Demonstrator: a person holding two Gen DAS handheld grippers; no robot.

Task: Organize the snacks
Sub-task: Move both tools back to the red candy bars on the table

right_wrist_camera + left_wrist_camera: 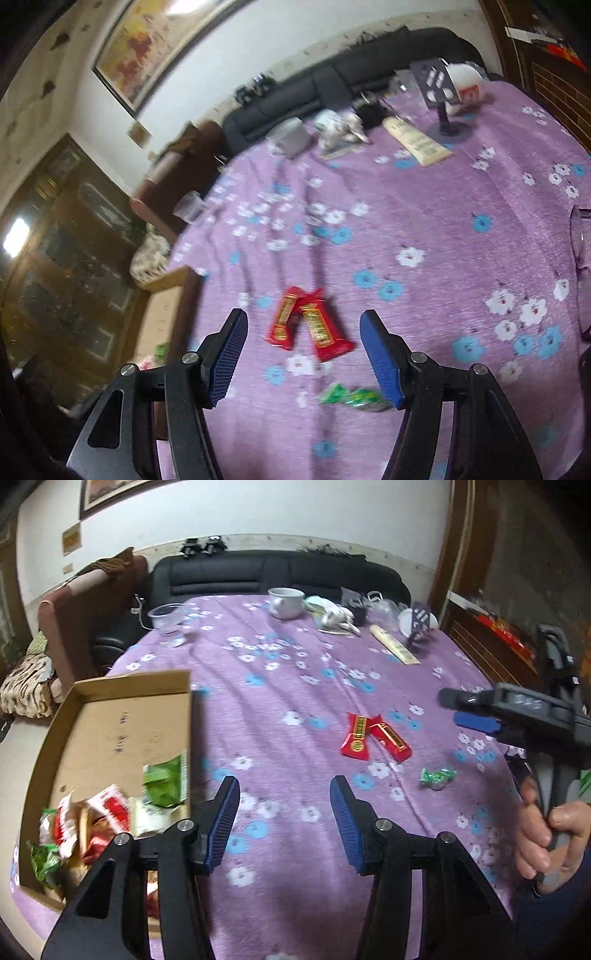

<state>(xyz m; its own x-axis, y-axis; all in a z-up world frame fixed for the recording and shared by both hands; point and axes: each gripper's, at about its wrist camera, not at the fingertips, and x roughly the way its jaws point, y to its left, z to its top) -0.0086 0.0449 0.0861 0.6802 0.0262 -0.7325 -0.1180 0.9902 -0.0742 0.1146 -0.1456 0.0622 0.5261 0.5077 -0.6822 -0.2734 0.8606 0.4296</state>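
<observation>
Both tools are empty with jaws spread wide. The left tool hangs over bare purple cloth just beside the cardboard box; the right tool hovers above the loose snacks, which lie near the counter's front edge.

1. Nearest to the right tool lies the green wrapped candy, close to its right-hand finger. It is small and crinkled; judge it likely to slip, so set the jaws across its body, not its twisted ends.
2. Just beyond lie two red snack packets, touching and forming a V. Take one at a time. Approach the right-hand packet across its short width, fingers clear of the neighbour, so that closing does not drag both.
3. Lower until the pads almost meet the cloth, then close. The cloth is soft and wrinkled; pressing down may pinch fabric with the wrapper.
4. Carry the packet left to the box, where other wrapped snacks are piled in the near corner. Release over open cardboard floor.
5. Keep the left tool clear of the box wall. The mug and clutter at the far edge appear not to concern this step.
</observation>
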